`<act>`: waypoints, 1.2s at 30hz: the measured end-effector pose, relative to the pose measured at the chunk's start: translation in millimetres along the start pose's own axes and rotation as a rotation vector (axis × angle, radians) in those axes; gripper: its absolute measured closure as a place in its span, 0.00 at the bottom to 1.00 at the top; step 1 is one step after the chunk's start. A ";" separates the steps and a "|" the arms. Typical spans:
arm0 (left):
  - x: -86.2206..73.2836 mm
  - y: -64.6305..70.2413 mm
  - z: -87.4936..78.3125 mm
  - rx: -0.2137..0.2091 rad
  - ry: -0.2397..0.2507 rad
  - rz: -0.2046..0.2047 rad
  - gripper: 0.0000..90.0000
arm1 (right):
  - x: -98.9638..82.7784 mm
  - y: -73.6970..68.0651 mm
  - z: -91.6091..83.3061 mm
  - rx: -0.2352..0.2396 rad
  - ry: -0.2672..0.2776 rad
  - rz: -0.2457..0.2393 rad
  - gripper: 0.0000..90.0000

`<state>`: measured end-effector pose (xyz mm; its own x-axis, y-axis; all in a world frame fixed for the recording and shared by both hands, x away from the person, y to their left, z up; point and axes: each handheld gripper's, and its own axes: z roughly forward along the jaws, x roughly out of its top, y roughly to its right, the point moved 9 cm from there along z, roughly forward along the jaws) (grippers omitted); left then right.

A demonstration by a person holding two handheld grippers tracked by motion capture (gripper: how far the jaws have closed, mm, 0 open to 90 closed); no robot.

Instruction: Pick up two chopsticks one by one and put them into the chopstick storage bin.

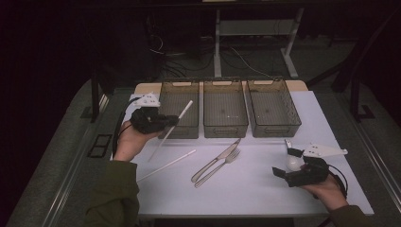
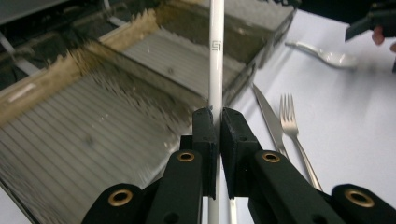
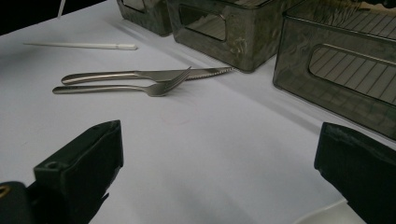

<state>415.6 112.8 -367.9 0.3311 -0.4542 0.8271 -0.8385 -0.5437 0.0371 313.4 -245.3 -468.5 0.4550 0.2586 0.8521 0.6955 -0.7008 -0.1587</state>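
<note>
I am holding a white stick (image 1: pixel 176 124) in my left gripper (image 1: pixel 171 121), jaws pinched tight on its shaft. In the high view its long axis is running diagonally: the upper end is pointing up and to the right, over the near rim of the left bin (image 1: pixel 179 109), and the lower end is slanting down toward the white table (image 1: pixel 265 179), clear of it. In the left gripper view the stick (image 2: pixel 215 56) is standing straight up between the two black pads (image 2: pixel 204 135) and is extending past them at both top and bottom.

My left hand (image 1: pixel 128 139) is cupping the gripper body from below at the table's left edge, wrist bent back, the jaws aiming to the right toward the bins.

My right gripper (image 1: pixel 283 166) is resting near the front right corner of the table, its jaws standing wide with nothing between them; in the right gripper view the two jaws are framing bare tabletop. My right hand (image 1: pixel 328 189) is gripping the body from behind, the jaws facing left. A white spoon (image 1: pixel 293 161) is lying just beside that gripper.

A second white stick (image 1: pixel 166 165) is lying flat on the table, angled like the held one. A knife (image 1: pixel 216 160) and a fork (image 1: pixel 219 166) are lying side by side at the centre, in front of the middle bin (image 1: pixel 225 108) and right bin (image 1: pixel 273 107).
</note>
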 end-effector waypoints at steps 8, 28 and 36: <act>30.7 -17.6 2.6 0.021 0.038 -0.004 0.93 | 0.5 0.8 -0.7 0.000 0.006 -0.002 0.01; 73.2 -82.3 17.6 0.087 0.087 -0.072 0.93 | 0.0 1.2 -1.6 0.002 0.009 0.006 0.01; 67.5 -96.2 31.7 0.105 0.076 -0.088 0.93 | -0.2 2.0 -1.8 0.002 0.011 0.010 0.01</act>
<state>532.3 112.1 -333.4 0.3638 -0.3491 0.8636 -0.7565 -0.6517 0.0552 313.7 -248.0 -468.0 0.4557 0.2448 0.8558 0.6920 -0.7021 -0.1677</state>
